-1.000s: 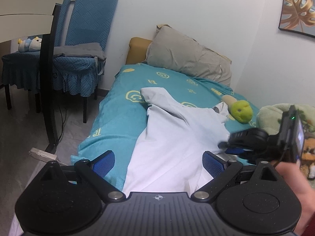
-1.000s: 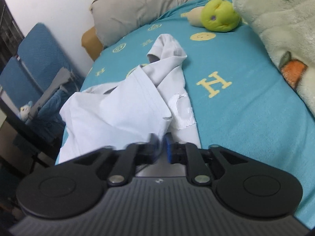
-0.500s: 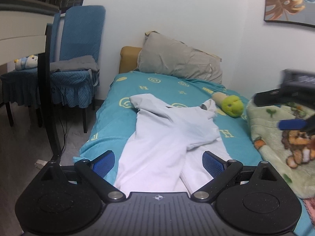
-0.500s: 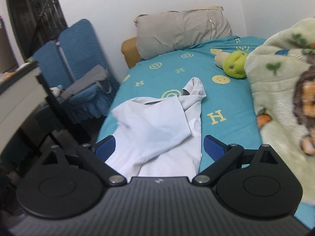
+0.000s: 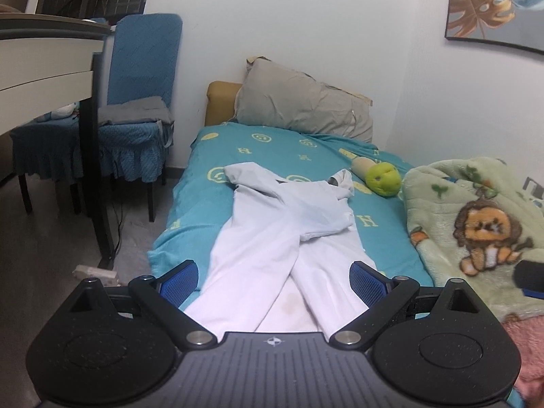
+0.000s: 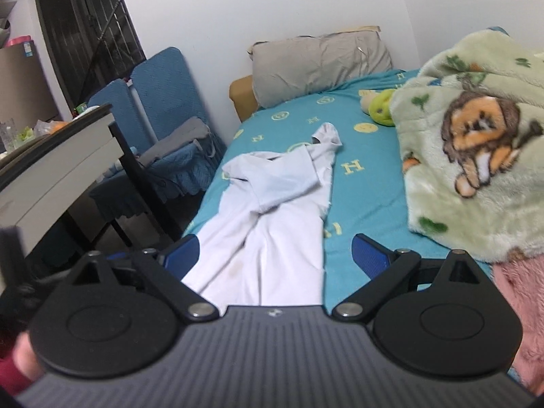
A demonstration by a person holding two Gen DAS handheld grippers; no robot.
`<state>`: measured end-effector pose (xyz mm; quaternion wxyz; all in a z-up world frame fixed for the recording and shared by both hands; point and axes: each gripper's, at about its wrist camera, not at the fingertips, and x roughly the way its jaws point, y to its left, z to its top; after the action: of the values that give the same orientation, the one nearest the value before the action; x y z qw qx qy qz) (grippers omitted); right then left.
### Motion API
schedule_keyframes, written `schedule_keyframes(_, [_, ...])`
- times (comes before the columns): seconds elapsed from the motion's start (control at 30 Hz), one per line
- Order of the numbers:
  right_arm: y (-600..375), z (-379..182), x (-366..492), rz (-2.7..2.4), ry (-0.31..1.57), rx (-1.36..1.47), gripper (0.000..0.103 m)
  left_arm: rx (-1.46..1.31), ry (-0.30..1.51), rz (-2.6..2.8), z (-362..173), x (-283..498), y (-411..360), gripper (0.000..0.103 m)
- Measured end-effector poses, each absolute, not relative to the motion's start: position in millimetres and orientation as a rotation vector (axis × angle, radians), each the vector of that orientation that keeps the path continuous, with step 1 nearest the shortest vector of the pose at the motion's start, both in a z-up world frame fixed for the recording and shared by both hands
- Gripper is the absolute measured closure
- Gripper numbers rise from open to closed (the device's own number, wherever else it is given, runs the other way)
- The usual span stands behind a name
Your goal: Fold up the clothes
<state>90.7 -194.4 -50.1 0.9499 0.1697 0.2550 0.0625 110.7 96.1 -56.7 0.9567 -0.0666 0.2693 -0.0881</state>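
A white garment [image 5: 289,238] lies along the middle of the bed [image 5: 204,210], its sleeves crossed over its upper part and its lower end running down out of sight behind the left gripper [image 5: 273,277] at the bottom of the frame. The left gripper's jaws stand wide apart with nothing held; the cloth shows between the blue pads [image 5: 178,280] but neither pad touches it. In the right wrist view the right gripper [image 6: 277,253] is the same: its jaws have just been opening, they now stand wide, and the garment [image 6: 272,217] lies on the bed beyond them, gripped by neither pad.

In the left wrist view the garment's left edge lies near the bed's left edge, where the sheet drops to the floor [image 5: 51,238]; a strip of bare sheet runs on its right. A green blanket with a lion print [image 5: 476,224] fills the right side of the bed, apart from the garment. A green soft toy [image 5: 382,178] lies just beyond the upper right sleeve, and a grey pillow [image 5: 302,105] leans at the head against the wall. Left of the bed stand a blue chair [image 5: 142,102] and a tabletop [image 5: 44,54], with open floor between them and the bed.
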Motion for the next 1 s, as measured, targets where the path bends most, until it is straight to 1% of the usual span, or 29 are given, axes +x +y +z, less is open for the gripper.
schedule_keyframes(0.1, [-200, -49, 89, 0.126, 0.502, 0.37, 0.005, -0.186, 0.564, -0.165, -43, 105, 137, 0.006])
schedule_keyframes(0.27, [-202, -56, 93, 0.138, 0.53, 0.378, 0.005, -0.318, 0.585, -0.126, -38, 108, 236, 0.006])
schedule_keyframes(0.3, [-202, -58, 95, 0.14, 0.541, 0.387, 0.005, -0.356, 0.593, -0.118, -44, 110, 255, 0.006])
schedule_keyframes(0.37, [-200, -60, 100, 0.144, 0.559, 0.405, 0.005, -0.474, 0.634, -0.14, -70, 117, 291, 0.006])
schedule_keyframes(0.47, [-196, -63, 106, 0.136, 0.58, 0.41, 0.005, -0.691, 0.734, -0.205, -126, 125, 333, 0.006])
schedule_keyframes(0.53, [-194, -66, 110, 0.128, 0.593, 0.413, 0.005, -0.852, 0.772, -0.251, -166, 126, 358, 0.012])
schedule_keyframes(0.6, [-192, -69, 114, 0.117, 0.609, 0.411, 0.005, -0.987, 0.769, -0.279, -202, 123, 378, 0.013])
schedule_keyframes(0.77, [-188, -80, 124, 0.102, 0.659, 0.414, 0.005, -1.071, 0.894, -0.352, -273, 115, 384, 0.013])
schedule_keyframes(0.87, [-183, -84, 129, 0.102, 0.68, 0.407, 0.005, -1.097, 0.942, -0.422, -302, 105, 374, 0.015])
schedule_keyframes(0.9, [-182, -85, 130, 0.103, 0.686, 0.407, 0.005, -1.107, 0.952, -0.44, -308, 102, 371, 0.019])
schedule_keyframes(0.93, [-181, -86, 131, 0.104, 0.692, 0.406, 0.005, -1.114, 0.96, -0.458, -313, 101, 368, 0.027])
schedule_keyframes(1.0, [-179, -88, 134, 0.105, 0.705, 0.41, 0.005, -1.105, 0.964, -0.497, -313, 99, 364, 0.037])
